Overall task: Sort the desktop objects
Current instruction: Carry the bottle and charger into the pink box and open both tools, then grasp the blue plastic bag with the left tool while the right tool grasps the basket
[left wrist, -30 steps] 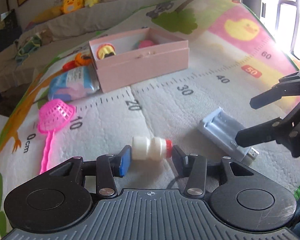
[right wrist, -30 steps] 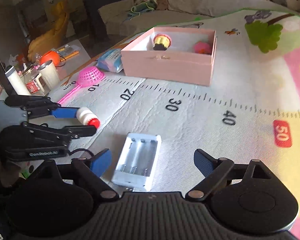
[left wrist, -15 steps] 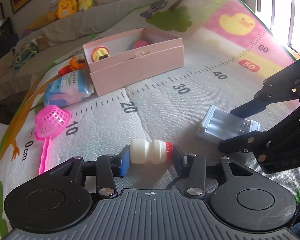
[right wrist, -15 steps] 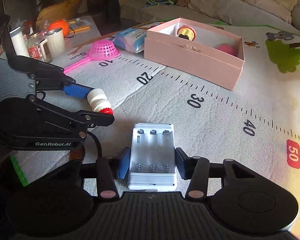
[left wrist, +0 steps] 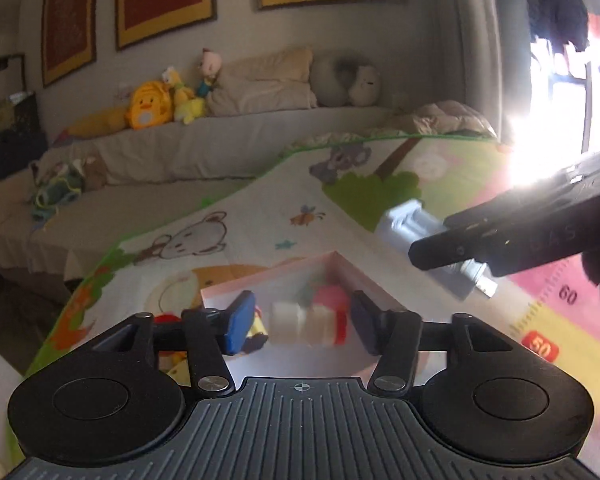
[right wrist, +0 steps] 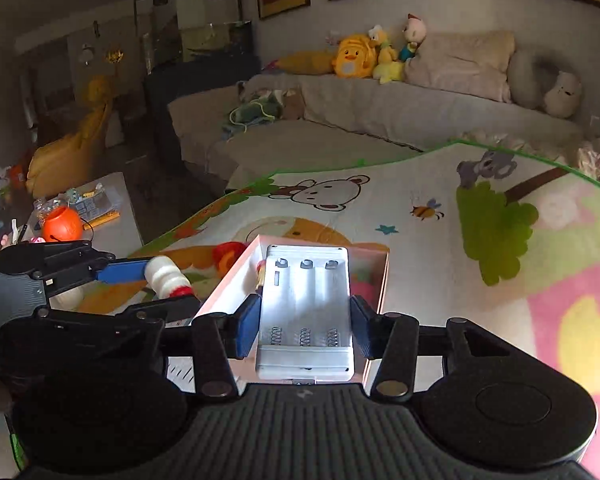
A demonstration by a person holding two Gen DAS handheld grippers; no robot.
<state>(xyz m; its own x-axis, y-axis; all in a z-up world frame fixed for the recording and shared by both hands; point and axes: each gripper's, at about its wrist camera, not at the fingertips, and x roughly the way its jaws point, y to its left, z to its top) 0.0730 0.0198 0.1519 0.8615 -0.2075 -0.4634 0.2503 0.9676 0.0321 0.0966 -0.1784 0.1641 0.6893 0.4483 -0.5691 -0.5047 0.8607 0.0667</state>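
Note:
In the left wrist view my left gripper (left wrist: pixel 302 314) hangs over the open pink box (left wrist: pixel 268 276). Its jaws are opening. The small white bottle with a red cap (left wrist: pixel 306 324) is blurred between them, with a gap at each pad. My right gripper (right wrist: pixel 304 308) is shut on the white battery charger (right wrist: pixel 306 308), a pad against each long side, though its jaws are starting to open. The charger is held over the pink box (right wrist: pixel 384 276). In the right wrist view the left gripper (right wrist: pixel 152 288) and the bottle (right wrist: pixel 166 278) show at the left. The charger (left wrist: pixel 412 220) sticks out past the right gripper's finger (left wrist: pixel 460 248).
The box stands on a printed play mat (right wrist: pixel 420 208) and holds a pink thing (left wrist: pixel 332 296) and a yellow toy (left wrist: pixel 256 332). A red-orange toy (right wrist: pixel 230 252) lies by its far left side. Behind is a sofa with plush toys (right wrist: pixel 356 60). An orange bucket (right wrist: pixel 62 224) is on a side table.
Both grippers rose from the mat and moved forward over the pink box. The right one closed on the charger and lifted it. The left jaws widened away from the bottle.

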